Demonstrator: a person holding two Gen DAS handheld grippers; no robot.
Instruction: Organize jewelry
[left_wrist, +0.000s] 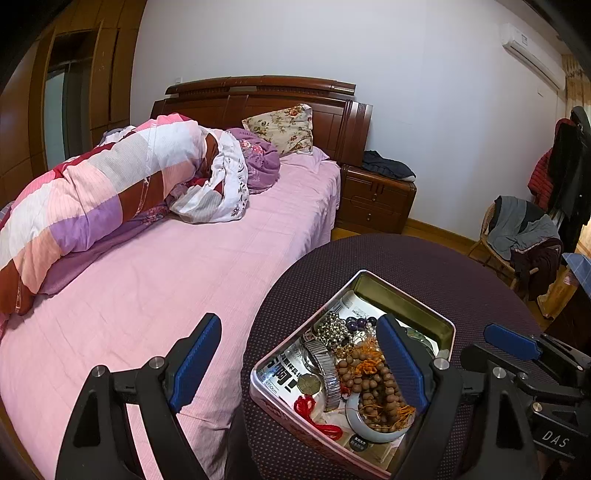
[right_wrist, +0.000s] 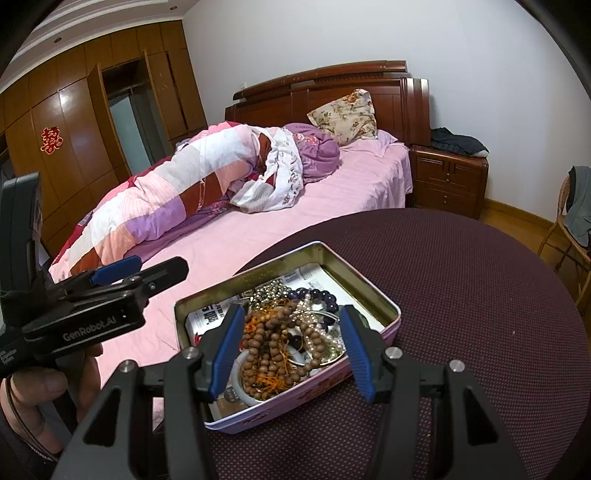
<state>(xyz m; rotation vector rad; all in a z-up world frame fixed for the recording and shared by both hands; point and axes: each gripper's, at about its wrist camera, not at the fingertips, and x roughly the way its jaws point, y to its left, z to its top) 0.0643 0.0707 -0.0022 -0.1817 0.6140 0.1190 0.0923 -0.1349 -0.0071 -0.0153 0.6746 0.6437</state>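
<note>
The open tin box (right_wrist: 388, 314) sits on the round, dotted purple table (right_wrist: 461, 295) beside the pink bed (left_wrist: 166, 277), heaped with wooden bead strings (right_wrist: 266, 343), pearls and a metal watchband (left_wrist: 327, 369). Both grippers hover above it, the left gripper (left_wrist: 299, 369) spread wide and the right gripper (right_wrist: 291, 350) half-open, neither holding anything.

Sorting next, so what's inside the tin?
In the tin: wooden beads, purple beads, a watch band, red cord, a coin. Whatever lies beneath stays hidden.
</note>
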